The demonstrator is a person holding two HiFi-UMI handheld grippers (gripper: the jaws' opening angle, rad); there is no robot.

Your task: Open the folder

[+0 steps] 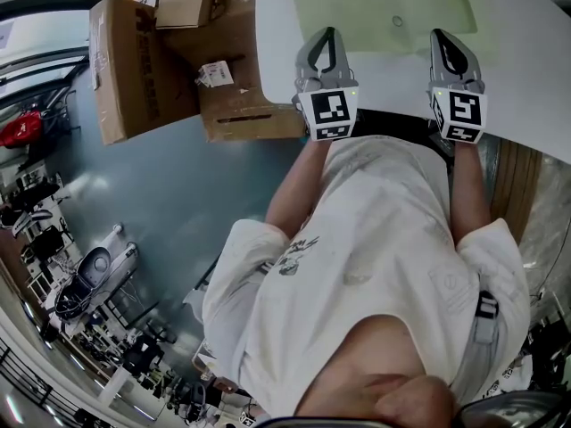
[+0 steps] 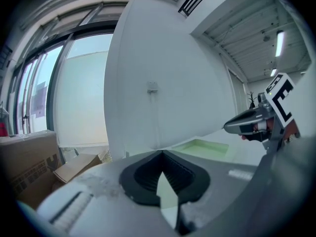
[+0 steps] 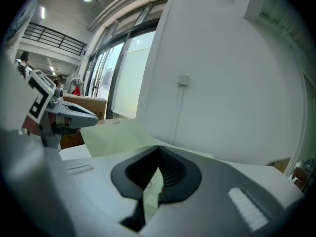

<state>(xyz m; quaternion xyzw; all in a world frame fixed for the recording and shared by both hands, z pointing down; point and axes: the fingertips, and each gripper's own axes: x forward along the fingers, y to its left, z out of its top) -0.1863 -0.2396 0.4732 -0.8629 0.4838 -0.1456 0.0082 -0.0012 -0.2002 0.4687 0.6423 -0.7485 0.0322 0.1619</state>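
Note:
A pale green folder (image 1: pixel 384 7) lies flat and closed on the white table (image 1: pixel 526 43), with a small round clasp (image 1: pixel 397 21) near its front edge. My left gripper (image 1: pixel 327 36) hovers over the folder's near left part, jaws shut with nothing between them. My right gripper (image 1: pixel 443 38) hangs level with it over the near right part, its tips also meeting on nothing. In the left gripper view the folder (image 2: pixel 202 147) shows beyond the closed jaws (image 2: pixel 161 153). In the right gripper view the folder (image 3: pixel 116 135) lies behind the closed tips (image 3: pixel 158 148).
Brown cardboard boxes (image 1: pixel 134 61) stand on the floor left of the table, one (image 1: pixel 245 87) right against its edge. A white wall (image 2: pixel 163 73) rises behind the table. The person's torso (image 1: pixel 375 257) fills the near side.

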